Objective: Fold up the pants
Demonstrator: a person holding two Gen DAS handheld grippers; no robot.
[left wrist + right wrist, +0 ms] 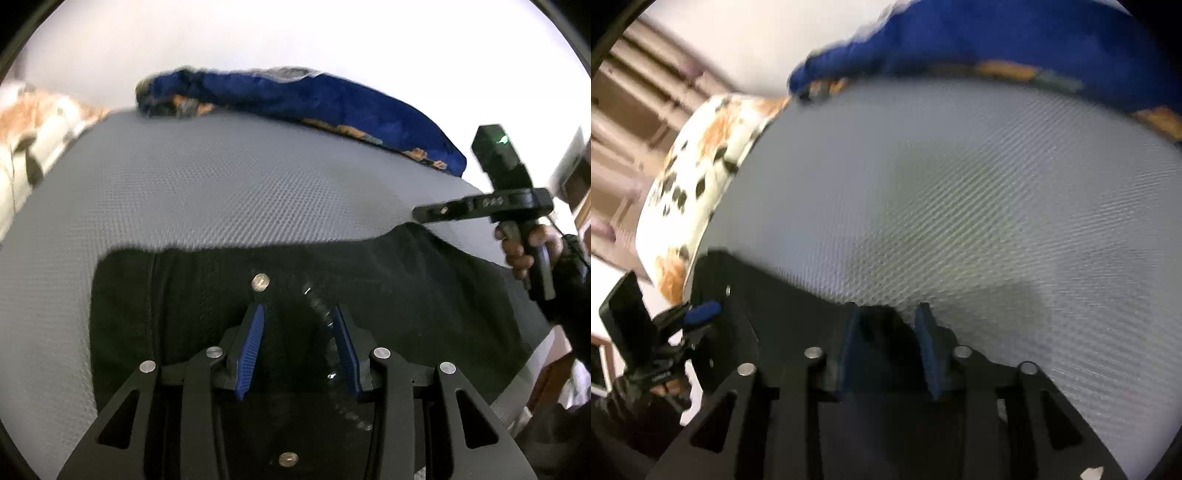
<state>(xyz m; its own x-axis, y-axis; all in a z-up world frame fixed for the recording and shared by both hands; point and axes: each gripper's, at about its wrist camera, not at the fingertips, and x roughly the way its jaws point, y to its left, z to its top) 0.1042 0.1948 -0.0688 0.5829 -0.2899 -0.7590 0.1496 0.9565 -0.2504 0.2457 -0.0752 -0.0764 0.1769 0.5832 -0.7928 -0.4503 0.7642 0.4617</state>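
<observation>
Black pants (388, 288) lie flat on the grey textured mattress (221, 184), waistband button and open zipper toward me. My left gripper (298, 310) is open over the fly area, blue pads apart, holding nothing. My right gripper (888, 310) is open at the pants' edge (798, 306), with dark cloth between and under its fingers; the frame is blurred. The right gripper also shows in the left wrist view (424, 214), held by a hand at the pants' right corner. The left gripper shows in the right wrist view (701, 312) at the far left.
A blue blanket with orange trim (314, 99) lies along the mattress's far edge. A white and orange patterned pillow (33, 140) sits at the left. A white wall stands behind. Wooden furniture (576, 177) is at the right.
</observation>
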